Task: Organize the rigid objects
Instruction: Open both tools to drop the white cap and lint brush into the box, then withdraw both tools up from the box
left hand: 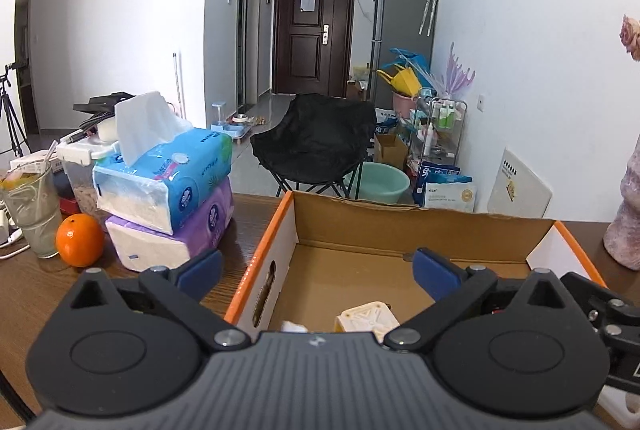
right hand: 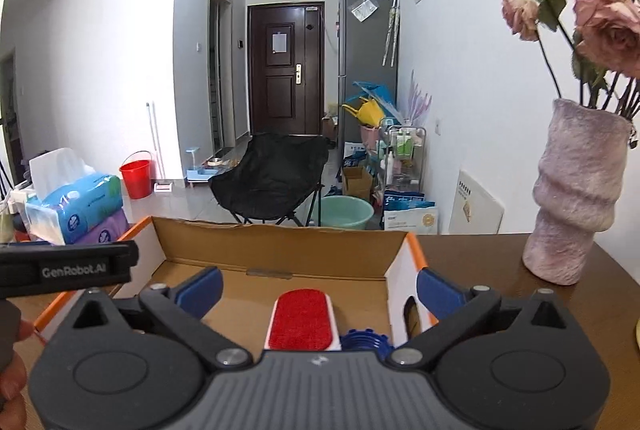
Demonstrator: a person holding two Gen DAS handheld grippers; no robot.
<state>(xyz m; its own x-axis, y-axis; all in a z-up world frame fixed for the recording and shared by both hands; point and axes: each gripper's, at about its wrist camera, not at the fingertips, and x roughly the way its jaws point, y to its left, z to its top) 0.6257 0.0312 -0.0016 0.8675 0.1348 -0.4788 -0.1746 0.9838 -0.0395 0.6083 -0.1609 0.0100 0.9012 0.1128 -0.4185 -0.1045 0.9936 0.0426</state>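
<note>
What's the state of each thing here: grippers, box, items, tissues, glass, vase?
Left gripper: open, empty.
Right gripper: open, empty.
Box: open-topped, on table.
Brush: lying in box.
Cream block: in box.
Tissue packs: stacked, top opened.
Glass: upright.
Vase: upright, holding roses.

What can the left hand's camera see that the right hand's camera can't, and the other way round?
Only the left view shows the orange, the drinking glass and a cream-coloured block lying in the box. Only the right view shows the red lint brush, a blue ridged cap, the red bucket and the whole vase of dried roses. Both show the cardboard box, the stacked tissue packs, the black chair and wide-open fingers.
</note>
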